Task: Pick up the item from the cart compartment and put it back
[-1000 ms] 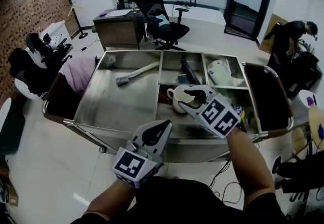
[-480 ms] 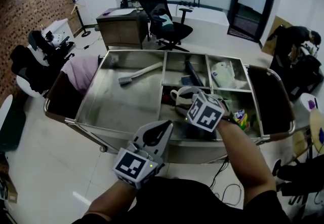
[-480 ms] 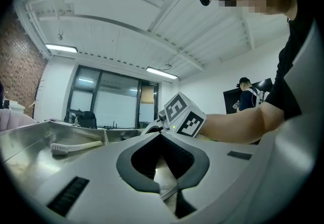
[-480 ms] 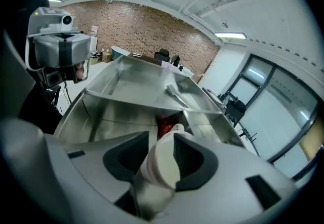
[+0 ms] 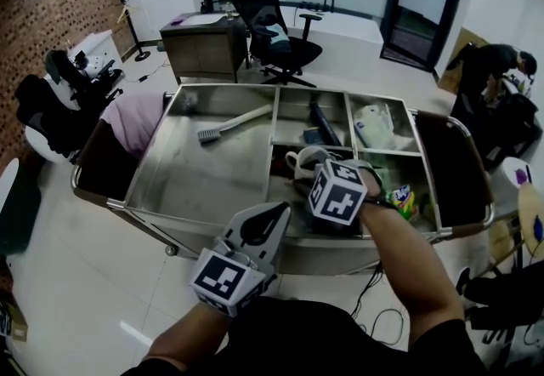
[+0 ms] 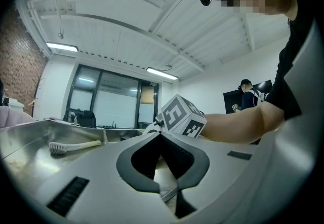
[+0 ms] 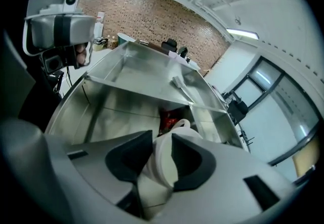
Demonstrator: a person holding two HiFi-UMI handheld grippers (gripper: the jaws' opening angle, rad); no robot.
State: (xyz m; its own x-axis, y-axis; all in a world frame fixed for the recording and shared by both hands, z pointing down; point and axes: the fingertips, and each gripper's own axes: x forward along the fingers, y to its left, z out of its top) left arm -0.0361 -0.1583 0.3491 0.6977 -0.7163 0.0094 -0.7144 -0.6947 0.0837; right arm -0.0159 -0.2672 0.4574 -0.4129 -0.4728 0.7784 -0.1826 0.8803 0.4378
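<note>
Clearly the right hand is the one placed for the lift. In the head view the right gripper (image 5: pixel 321 172) tips steeply down into the middle near compartment of the stainless-steel cart (image 5: pixel 200 179), right on top of the white ceramic mug (image 5: pixel 297 160). The mug's handle sticks out to the left of the gripper. The left gripper (image 5: pixel 276 208) hangs at the cart's near edge, left of the mug and well short of it.

From the left gripper view, the left gripper (image 6: pixel 161 136) points level over the cart's rim with its jaw tips together and nothing between them. The mug is not visible in this view.

From the right gripper view, the right gripper (image 7: pixel 162 139) straddles the rim of the mug (image 7: pixel 163 164), which stands mouth up. One jaw sits outside the wall, the other over the opening, and the handle loop lies just beyond the tips. The jaws have just been closing, and both pads look pressed on the wall. With that grip, I judge the coming lift has to go straight up out of the compartment.
</note>
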